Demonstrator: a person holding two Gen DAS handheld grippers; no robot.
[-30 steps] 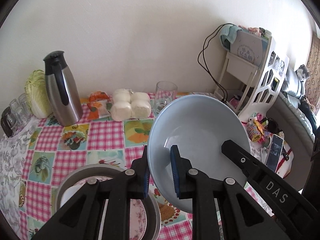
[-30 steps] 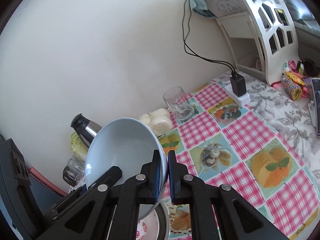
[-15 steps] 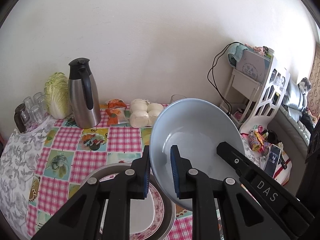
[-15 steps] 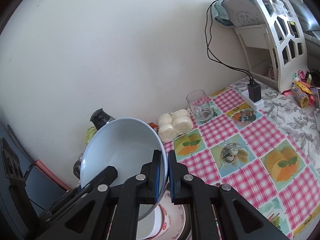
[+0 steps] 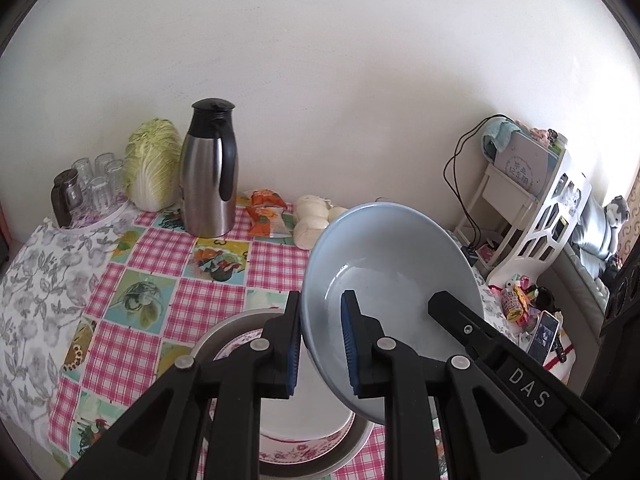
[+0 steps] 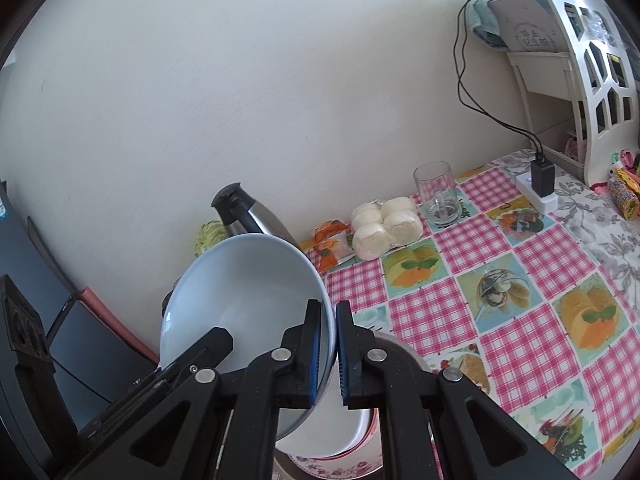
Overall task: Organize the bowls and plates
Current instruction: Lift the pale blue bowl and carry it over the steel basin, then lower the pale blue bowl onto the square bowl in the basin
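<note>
We see the checked tabletop, then the pale blue bowl tilted above the stacked plates near its front edge, apparently untouching. Left claw and right claw both pinch its rim.

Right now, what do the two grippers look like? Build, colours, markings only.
Both match: left gripper and right gripper are matte black plastic scissor linkages with silver round pivot rivets, each finger faced with a ribbed blue pad. In the left wrist view the right gripper's arm carries white "DAS" lettering. No cables or sleeves visible.
</note>
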